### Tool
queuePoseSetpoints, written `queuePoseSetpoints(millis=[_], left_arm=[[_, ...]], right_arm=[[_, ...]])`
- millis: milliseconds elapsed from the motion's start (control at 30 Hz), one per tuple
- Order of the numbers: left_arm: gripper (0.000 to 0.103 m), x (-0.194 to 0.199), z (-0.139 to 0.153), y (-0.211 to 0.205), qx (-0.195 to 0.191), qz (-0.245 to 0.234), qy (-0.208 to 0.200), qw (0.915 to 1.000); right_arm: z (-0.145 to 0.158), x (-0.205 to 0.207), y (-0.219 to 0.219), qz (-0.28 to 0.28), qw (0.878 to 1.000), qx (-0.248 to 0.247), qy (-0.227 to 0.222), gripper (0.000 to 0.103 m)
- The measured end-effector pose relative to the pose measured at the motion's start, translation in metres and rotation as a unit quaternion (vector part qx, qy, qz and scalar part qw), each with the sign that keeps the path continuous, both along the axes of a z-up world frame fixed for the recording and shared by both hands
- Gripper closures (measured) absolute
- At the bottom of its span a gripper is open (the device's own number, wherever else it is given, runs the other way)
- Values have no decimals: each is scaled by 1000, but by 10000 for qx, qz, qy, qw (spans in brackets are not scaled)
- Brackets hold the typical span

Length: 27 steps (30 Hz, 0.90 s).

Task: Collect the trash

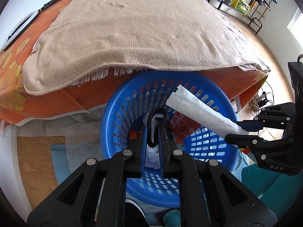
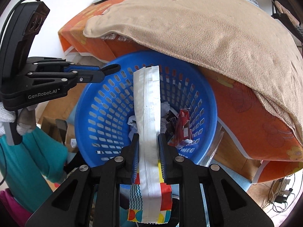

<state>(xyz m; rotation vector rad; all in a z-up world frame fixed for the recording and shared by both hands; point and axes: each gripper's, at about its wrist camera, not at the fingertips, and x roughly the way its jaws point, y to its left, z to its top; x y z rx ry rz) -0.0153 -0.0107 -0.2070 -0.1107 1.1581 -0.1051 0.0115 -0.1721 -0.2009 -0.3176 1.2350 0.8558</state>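
A blue perforated basket stands on the floor against the bed and holds a red packet and crumpled white paper. My left gripper is shut on a black loop, perhaps a hair band, above the basket. My right gripper is shut on a long white wrapper with a colourful printed end, held over the basket.
A bed with an orange flowered sheet and a beige blanket overhangs the basket's far rim. A white ring light lies on the bed. Wooden floor, cables and a clothes rack surround it.
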Motion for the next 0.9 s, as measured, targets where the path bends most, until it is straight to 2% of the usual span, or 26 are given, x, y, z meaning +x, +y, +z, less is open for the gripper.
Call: queuePoseSetpoints(millis=[133, 200, 233, 267, 433, 500, 567, 600, 700, 767, 867, 900], left_arm=[[94, 0, -2, -1, -11, 22, 37, 10000], [86, 1, -4, 0, -9, 75, 62, 10000], [79, 1, -4, 1, -28, 102, 61, 9999], [78, 2, -4, 1, -44, 121, 58, 9999], [78, 2, -2, 1, 6, 119, 3, 9999], [73, 3, -2, 1, 24, 132, -13, 9999], [57, 2, -1, 2, 58, 164, -66, 9998], [56, 2, 1, 2, 53, 182, -89, 9998], [53, 3, 3, 4, 46, 228, -126, 9997], [36, 3, 5, 5, 59, 291, -184, 9994], [35, 3, 8, 7, 39, 365, -249, 9990], [35, 3, 9, 7, 40, 385, -261, 9989]], right_arm=[[-4, 2, -1, -77, 10000, -44, 30, 85], [-5, 4, -2, -139, 9999, -52, 36, 85], [-5, 5, -2, -179, 9998, -40, 47, 85], [-6, 7, -3, -216, 9997, -22, 66, 85], [-6, 11, -4, -346, 9994, -37, 66, 82], [-7, 12, -5, -385, 9992, -62, 55, 77], [-8, 13, -6, -433, 9990, -97, 33, 69], [-8, 14, -6, -463, 9989, -108, 26, 63], [-5, 15, -7, -543, 9985, -105, -13, 57], [-3, 15, -7, -585, 9982, -127, -87, 53], [1, 18, -11, -688, 9973, -154, -197, 39], [2, 19, -11, -724, 9970, -151, -221, 38]])
